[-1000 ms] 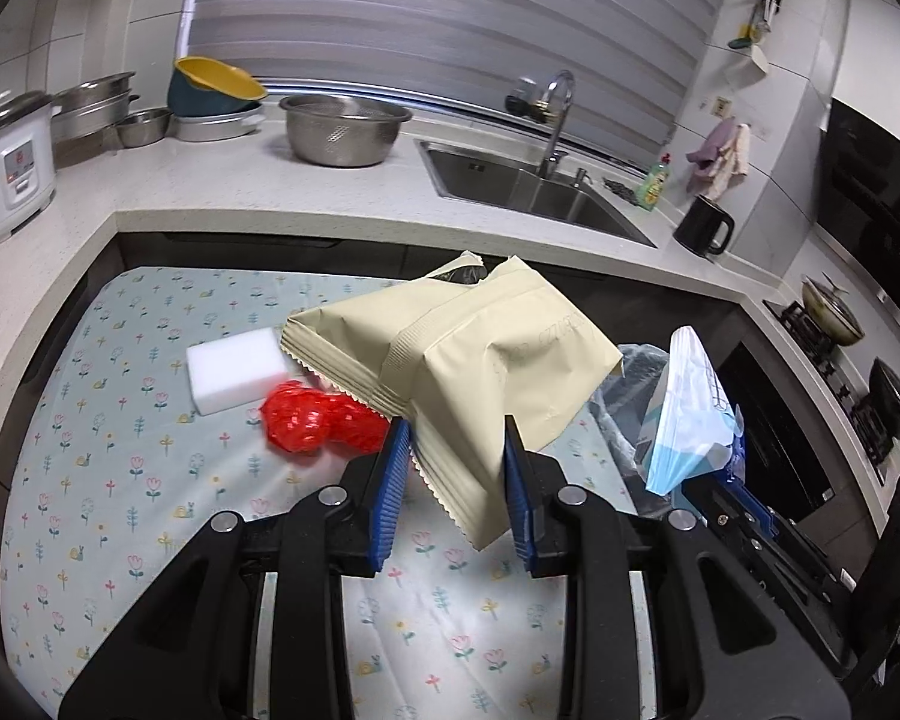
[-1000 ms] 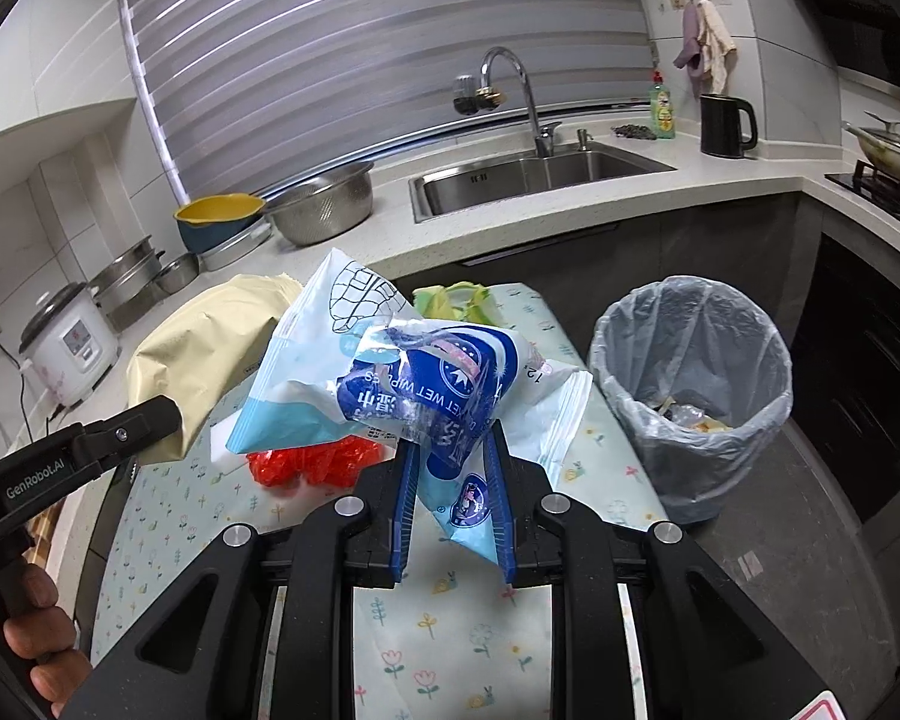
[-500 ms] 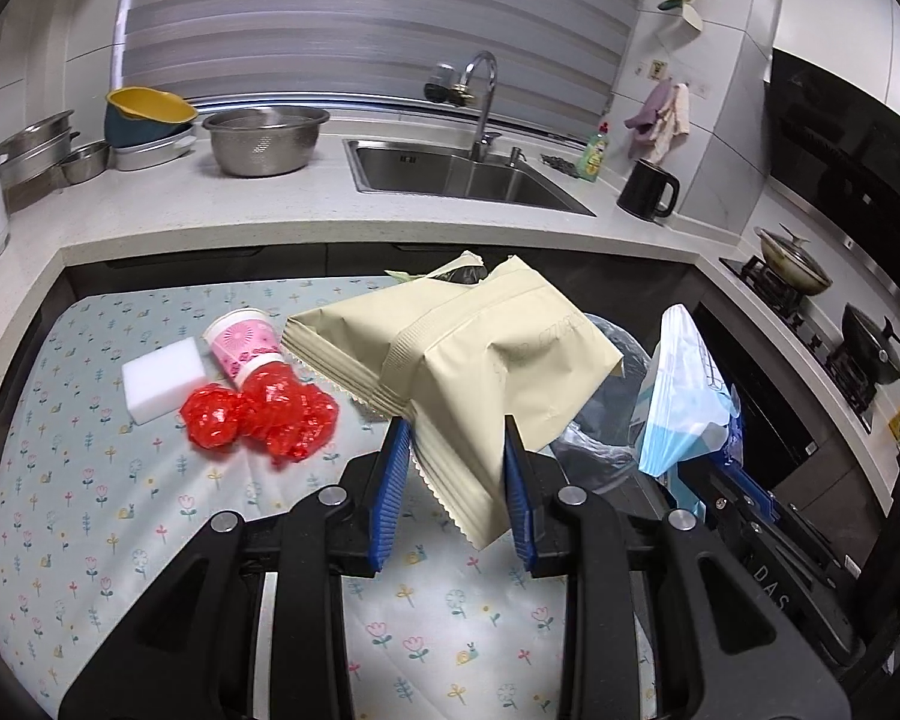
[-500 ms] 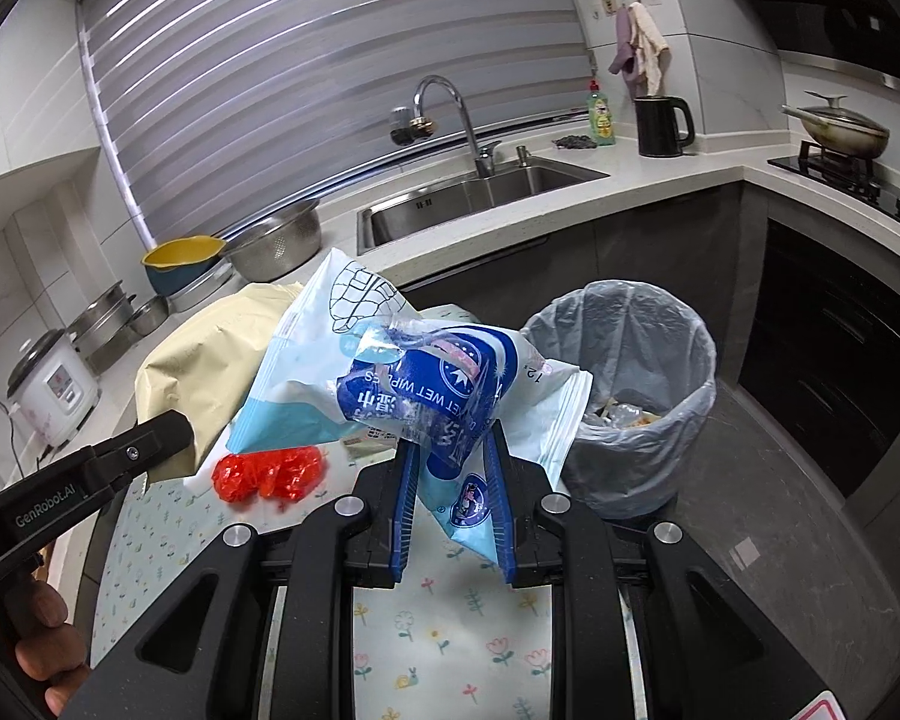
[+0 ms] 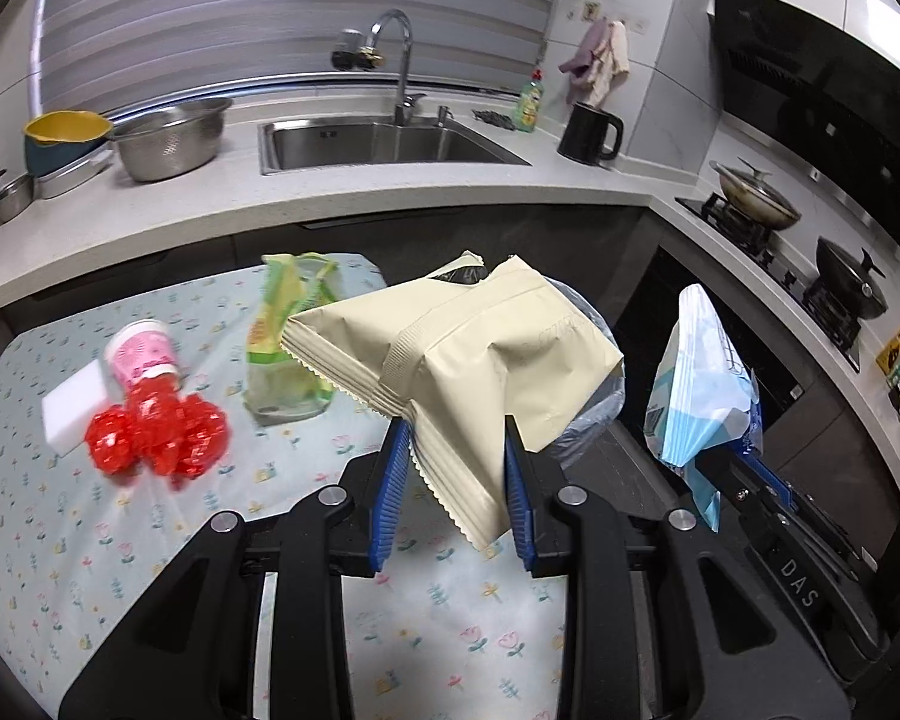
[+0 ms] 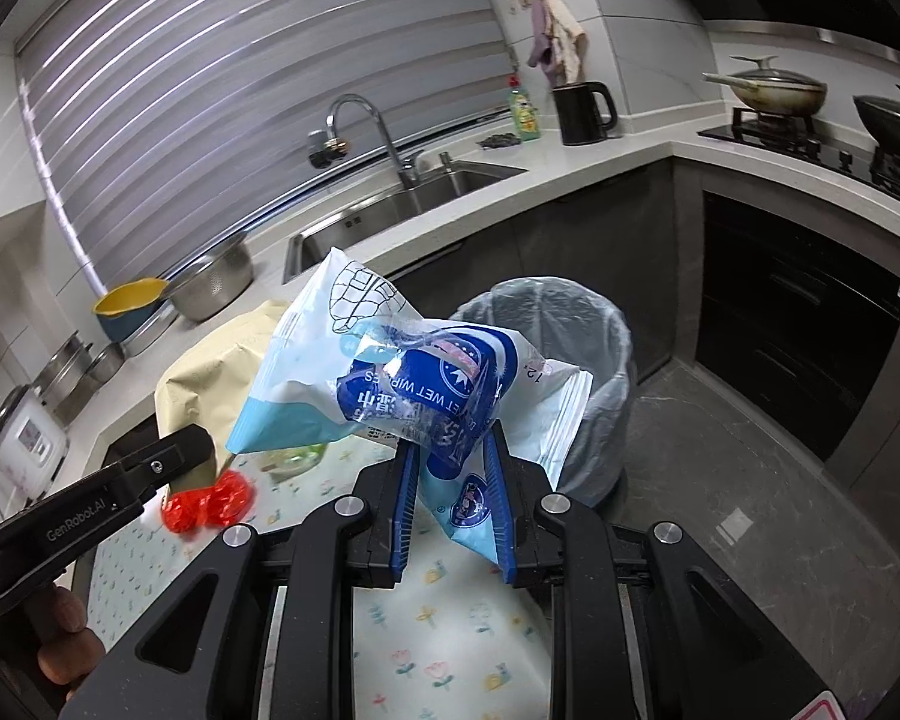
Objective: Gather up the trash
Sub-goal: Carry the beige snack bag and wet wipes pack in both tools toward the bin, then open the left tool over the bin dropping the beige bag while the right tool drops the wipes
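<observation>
My left gripper (image 5: pixel 455 450) is shut on a cream snack bag (image 5: pixel 462 348), held above the right end of the flowered table and partly covering the lined trash bin (image 5: pixel 594 420) behind it. My right gripper (image 6: pixel 450 468) is shut on a blue-and-white wet-wipes pack (image 6: pixel 402 384) together with a light blue bag, just short of the bin (image 6: pixel 576 360), which stands on the floor past the table's end. In the left wrist view the wipes pack (image 5: pixel 699 384) hangs at the right. The cream bag (image 6: pixel 210 372) shows at the left of the right wrist view.
On the flowered tablecloth (image 5: pixel 150 540) lie a red crumpled wrapper (image 5: pixel 156 438), a pink cup (image 5: pixel 141 354), a white sponge (image 5: pixel 69 414) and a green-yellow bag (image 5: pixel 285 348). The counter with sink (image 5: pixel 378 144) runs behind. Dark cabinets and a stove (image 6: pixel 810 132) stand at the right.
Both grippers have swung right toward the bin, each keeping its bag. The table litter has slid left in view, the bin has come nearer, and the green-yellow bag has come into sight.
</observation>
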`<state>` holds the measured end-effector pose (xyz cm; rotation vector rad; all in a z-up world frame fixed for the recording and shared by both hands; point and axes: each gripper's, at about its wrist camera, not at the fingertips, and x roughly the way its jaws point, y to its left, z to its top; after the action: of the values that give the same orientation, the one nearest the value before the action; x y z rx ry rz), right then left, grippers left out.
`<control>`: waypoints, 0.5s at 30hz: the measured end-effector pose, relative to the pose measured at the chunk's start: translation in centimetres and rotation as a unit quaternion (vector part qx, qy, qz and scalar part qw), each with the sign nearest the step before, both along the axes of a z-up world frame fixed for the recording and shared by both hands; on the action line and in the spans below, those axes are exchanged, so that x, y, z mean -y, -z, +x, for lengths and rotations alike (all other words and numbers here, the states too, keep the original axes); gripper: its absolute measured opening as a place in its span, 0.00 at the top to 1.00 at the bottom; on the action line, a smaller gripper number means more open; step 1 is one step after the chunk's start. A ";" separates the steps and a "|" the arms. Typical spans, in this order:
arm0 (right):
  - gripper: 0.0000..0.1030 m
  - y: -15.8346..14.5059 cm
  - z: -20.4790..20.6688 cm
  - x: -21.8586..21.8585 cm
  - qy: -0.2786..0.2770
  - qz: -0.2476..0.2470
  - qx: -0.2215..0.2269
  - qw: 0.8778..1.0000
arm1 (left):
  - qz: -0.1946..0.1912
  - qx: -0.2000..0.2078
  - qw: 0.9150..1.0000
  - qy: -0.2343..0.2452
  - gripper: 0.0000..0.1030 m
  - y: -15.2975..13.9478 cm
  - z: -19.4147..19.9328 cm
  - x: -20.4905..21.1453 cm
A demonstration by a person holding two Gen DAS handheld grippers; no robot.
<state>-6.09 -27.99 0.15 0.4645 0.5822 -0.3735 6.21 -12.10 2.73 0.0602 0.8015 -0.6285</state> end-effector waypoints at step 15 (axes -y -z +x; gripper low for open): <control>0.80 4.4 1.9 8.5 0.083 0.022 -0.032 0.996 | 0.009 -0.043 0.996 0.073 0.68 5.1 7.0 11.6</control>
<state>-4.18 -36.48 -4.21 0.5465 0.6174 -0.5361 13.16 -23.73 -2.33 0.1085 0.8914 -0.7664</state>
